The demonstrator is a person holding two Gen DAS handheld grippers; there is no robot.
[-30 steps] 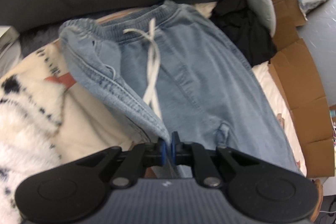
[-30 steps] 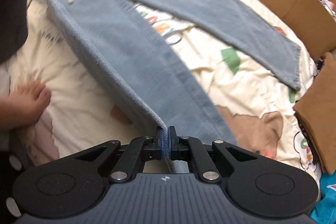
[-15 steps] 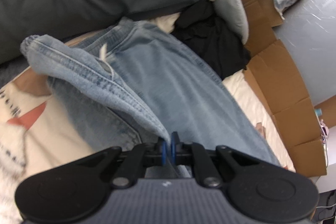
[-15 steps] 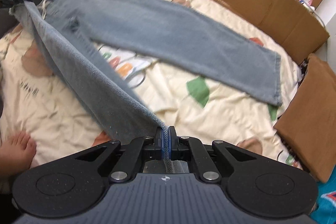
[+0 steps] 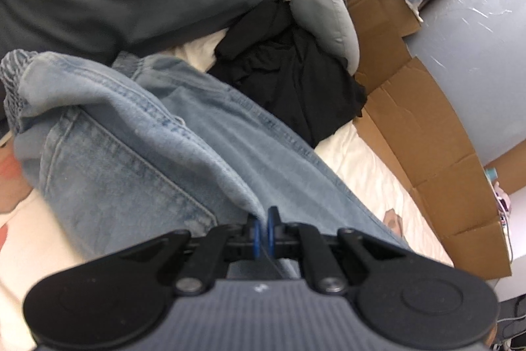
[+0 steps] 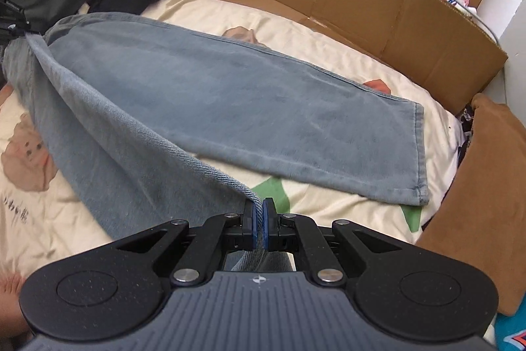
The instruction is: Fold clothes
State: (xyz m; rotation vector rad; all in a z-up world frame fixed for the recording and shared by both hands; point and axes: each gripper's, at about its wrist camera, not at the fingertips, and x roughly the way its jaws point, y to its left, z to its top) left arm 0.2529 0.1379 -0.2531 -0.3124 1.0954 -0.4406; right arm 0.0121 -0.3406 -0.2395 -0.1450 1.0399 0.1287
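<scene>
Jeans [image 6: 230, 94] are pinched by both grippers: left gripper [image 5: 262, 231] at waist end, right gripper [image 6: 258, 227] on lifted leg; other leg lies flat on bed sheet [image 6: 328, 199]. Drawstring hidden; lifted leg's hem cut off.

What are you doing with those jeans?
A person is folding a pair of jeans on a bed. Each hand holds a tool, and both are pinched shut on the denim: the left tool grips near the waist, the right tool grips the edge of one leg. That leg is lifted, stretched between them, while the other leg lies flat on the sheet.
</scene>
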